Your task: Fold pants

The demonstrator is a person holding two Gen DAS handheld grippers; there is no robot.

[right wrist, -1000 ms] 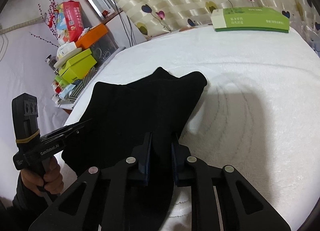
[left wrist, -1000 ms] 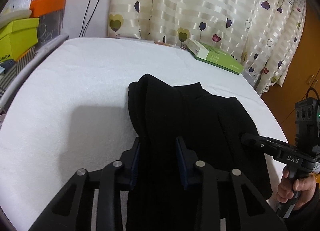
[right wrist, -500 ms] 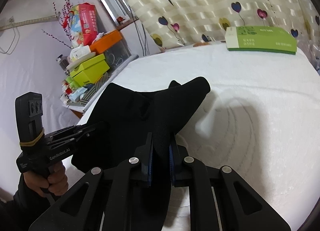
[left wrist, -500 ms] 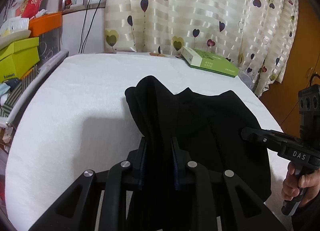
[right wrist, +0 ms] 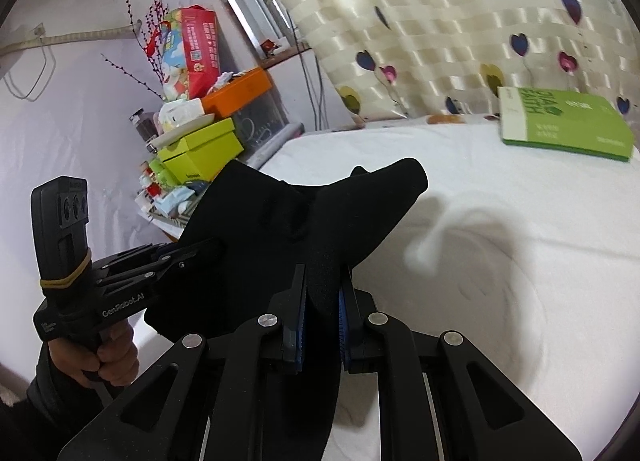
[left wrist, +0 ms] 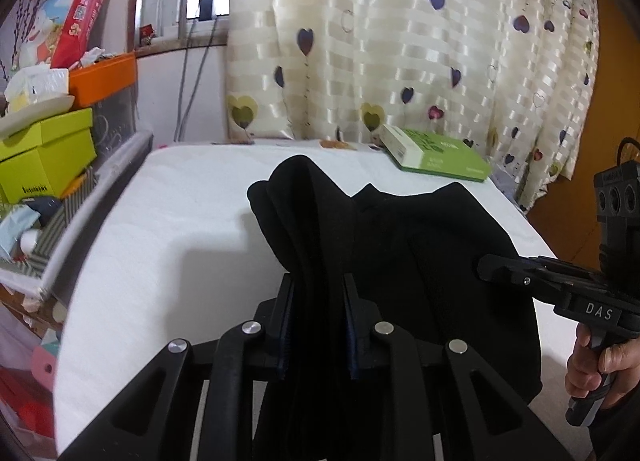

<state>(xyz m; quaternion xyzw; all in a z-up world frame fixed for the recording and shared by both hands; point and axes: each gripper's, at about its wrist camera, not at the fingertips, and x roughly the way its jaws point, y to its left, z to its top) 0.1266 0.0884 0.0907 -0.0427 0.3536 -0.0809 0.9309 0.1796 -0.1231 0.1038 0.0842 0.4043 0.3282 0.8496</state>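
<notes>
the black pants (left wrist: 400, 261) hang bunched between the two grippers, lifted above the white bed (left wrist: 160, 229). the left gripper (left wrist: 318, 285) has its jaws clamped on one gathered fold of the fabric, and the right gripper (right wrist: 324, 281) has its jaws clamped on another fold. a hand (left wrist: 600, 373) grips the right tool's handle at the bed's edge. a green box (right wrist: 568, 125) lies at the far side of the bed, by the heart-print curtain (left wrist: 400, 41).
</notes>
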